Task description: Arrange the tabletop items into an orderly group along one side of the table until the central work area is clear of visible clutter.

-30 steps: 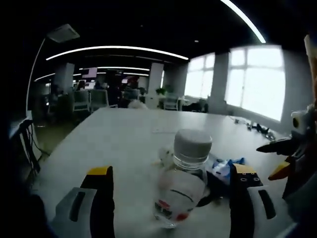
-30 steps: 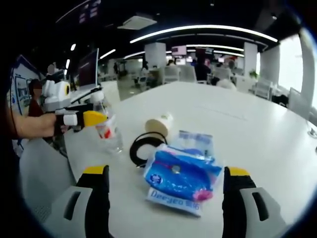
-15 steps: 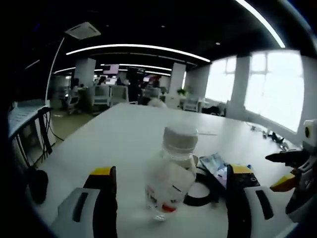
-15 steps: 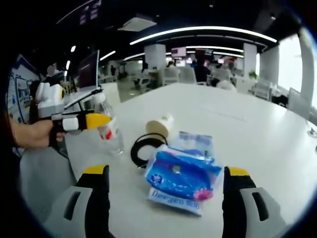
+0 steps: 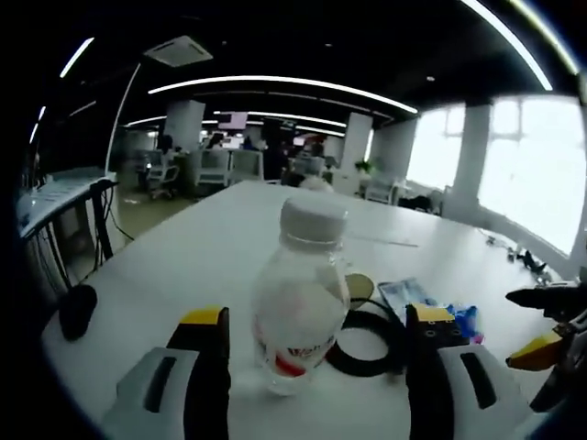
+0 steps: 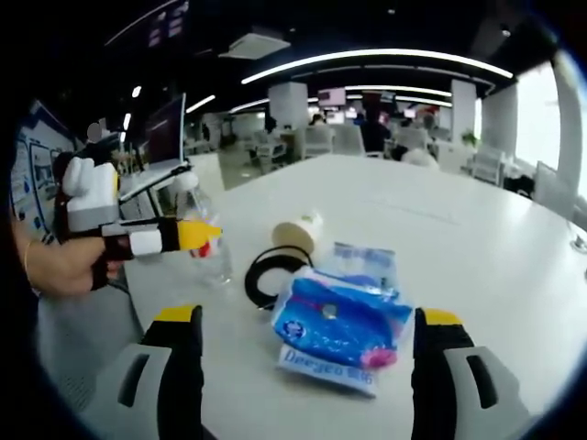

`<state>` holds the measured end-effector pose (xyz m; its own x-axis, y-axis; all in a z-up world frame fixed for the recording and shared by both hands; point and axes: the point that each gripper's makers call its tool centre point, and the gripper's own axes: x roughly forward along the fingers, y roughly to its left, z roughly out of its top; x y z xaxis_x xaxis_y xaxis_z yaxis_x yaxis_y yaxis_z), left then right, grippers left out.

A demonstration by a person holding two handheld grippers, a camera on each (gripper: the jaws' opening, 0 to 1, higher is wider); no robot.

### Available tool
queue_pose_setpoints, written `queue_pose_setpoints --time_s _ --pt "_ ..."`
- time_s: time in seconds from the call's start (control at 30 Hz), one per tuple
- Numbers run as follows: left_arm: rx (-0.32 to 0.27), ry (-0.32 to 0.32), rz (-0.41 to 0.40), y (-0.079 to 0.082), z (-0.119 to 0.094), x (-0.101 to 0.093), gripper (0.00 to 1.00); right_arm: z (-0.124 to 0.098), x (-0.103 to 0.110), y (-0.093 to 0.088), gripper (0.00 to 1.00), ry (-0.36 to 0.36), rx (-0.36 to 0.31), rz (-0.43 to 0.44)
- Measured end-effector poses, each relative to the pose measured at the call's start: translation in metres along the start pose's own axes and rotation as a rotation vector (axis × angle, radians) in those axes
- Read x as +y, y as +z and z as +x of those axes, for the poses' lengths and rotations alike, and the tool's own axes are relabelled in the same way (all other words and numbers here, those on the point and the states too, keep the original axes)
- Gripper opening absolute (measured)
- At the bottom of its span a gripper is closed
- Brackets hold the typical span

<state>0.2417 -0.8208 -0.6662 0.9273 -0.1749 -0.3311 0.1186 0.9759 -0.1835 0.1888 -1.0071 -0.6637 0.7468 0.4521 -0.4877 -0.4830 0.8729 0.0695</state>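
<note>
- Your left gripper (image 5: pixel 312 367) is spread wide — the water bottle (image 5: pixel 300 312) stands upright between its jaws, unpinched, dead ahead.
- Your right gripper (image 6: pixel 307 367) is spread too — the blue tissue pack (image 6: pixel 344 330) lies flat just ahead.

My left gripper (image 5: pixel 312 367): two jaws w/ pale grey outer shells, black inner faces, yellow caps at the tips, and a dark oblong slot in each shell. My right gripper (image 6: pixel 305 367) is the same build: grey shells, black inner sides, yellow tips, slotted recesses. Seen side-on from the right gripper view, the left unit has a white rounded body, a white-and-black bar along the jaw and a yellow pointed tip. The hand (image 6: pixel 62 266) on it has what looks like a thin band at the wrist, but it's too dim to be sure.
</note>
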Motion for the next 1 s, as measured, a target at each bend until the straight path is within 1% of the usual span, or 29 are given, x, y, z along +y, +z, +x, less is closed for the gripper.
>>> queue_pose_setpoints --time_s 0.1,0.17,0.23,0.37,0.5,0.67,0.77,0.9,1.0 --pt "-0.008 0.013 -0.019 0.004 0.002 0.0 0.7 0.0 -0.001 0.0 0.93 -0.002 0.0 -0.001" --pt "-0.009 0.029 0.0 0.005 0.005 0.0 0.68 0.0 -0.001 0.002 0.93 -0.002 -0.004 0.001" --pt "-0.025 0.02 0.005 0.008 0.007 -0.002 0.64 -0.001 -0.001 0.002 0.93 -0.003 -0.008 0.004" --pt "-0.019 0.032 0.019 0.007 0.011 -0.003 0.64 -0.002 -0.002 0.003 0.93 -0.005 -0.011 0.006" --pt "-0.017 0.044 0.019 0.008 0.013 0.001 0.61 -0.003 -0.003 0.003 0.93 -0.01 -0.015 0.009" --pt "0.005 0.073 0.052 0.005 0.016 0.006 0.55 -0.005 -0.003 0.002 0.93 -0.013 -0.016 0.016" --pt "0.025 0.093 0.083 0.003 0.017 0.012 0.5 -0.005 -0.003 0.001 0.93 -0.013 -0.012 0.014" --pt "0.033 0.096 0.074 0.004 0.018 0.017 0.44 -0.004 -0.004 0.001 0.93 -0.013 -0.011 0.011" --pt "0.035 0.089 0.068 0.004 0.018 0.016 0.44 -0.004 -0.005 0.002 0.93 -0.017 -0.013 0.01"
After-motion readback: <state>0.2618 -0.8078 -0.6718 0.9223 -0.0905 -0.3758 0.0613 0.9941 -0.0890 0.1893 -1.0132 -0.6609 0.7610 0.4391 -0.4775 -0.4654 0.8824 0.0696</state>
